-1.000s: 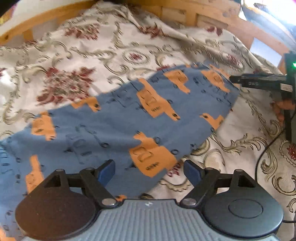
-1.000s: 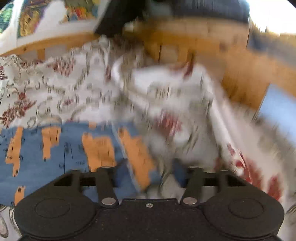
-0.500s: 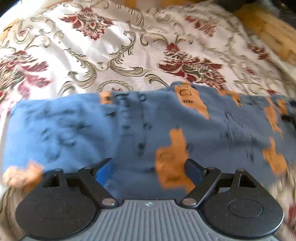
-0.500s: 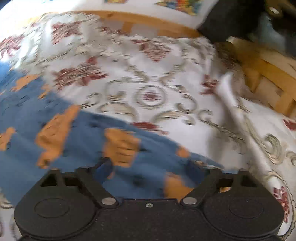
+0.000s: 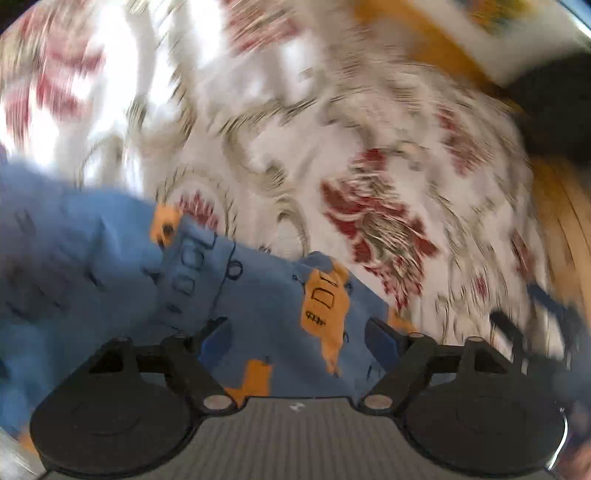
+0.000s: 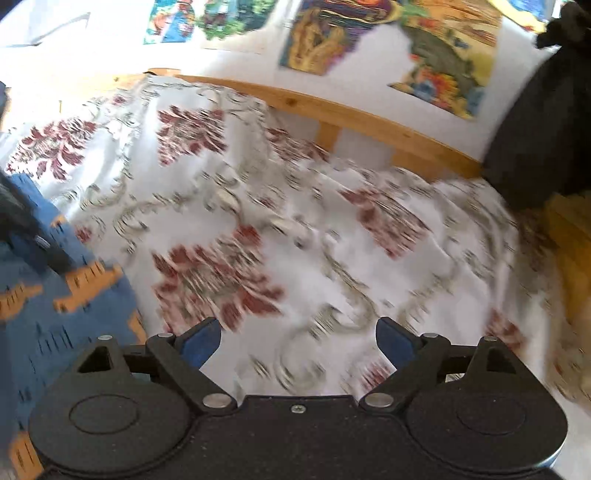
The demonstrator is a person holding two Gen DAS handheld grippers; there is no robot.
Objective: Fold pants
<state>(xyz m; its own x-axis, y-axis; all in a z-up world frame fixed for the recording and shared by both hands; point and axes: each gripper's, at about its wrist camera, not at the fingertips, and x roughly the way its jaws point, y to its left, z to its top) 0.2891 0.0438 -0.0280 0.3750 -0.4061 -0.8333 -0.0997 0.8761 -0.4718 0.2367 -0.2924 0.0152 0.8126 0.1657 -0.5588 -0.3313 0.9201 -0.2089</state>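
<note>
In the left wrist view, the left tongs [image 5: 297, 341] stand with their blue-padded fingers [image 5: 218, 341] wide apart and nothing between them. The pants [image 5: 110, 280], blue with orange vehicle prints, lie spread on the bedspread [image 5: 332, 155] and fill the lower left of the picture, passing under the gap between the fingers. One edge of the fabric runs diagonally from the upper left down toward the right finger. The bedspread is white with red flowers and grey-gold scrolls; much of it is smeared by motion blur. A wooden bed frame [image 5: 565, 236] shows along the right edge, and a dark, blurred shape at the lower right cannot be made out.

In the right wrist view, the right tongs [image 6: 297, 341] are likewise spread, holding nothing, and they hover over bare bedspread [image 6: 332, 240]. The pants [image 6: 74, 325] lie at the lower left, just beside the left finger, with their edge falling short of the gap. A dark, blurred object [image 6: 22, 225] lies over the pants at the far left. Beyond the bedspread runs a wooden rail [image 6: 351, 110], and above it a white wall with colourful pictures [image 6: 325, 33]. A black cloth mass [image 6: 543, 129] sits at the upper right.
</note>
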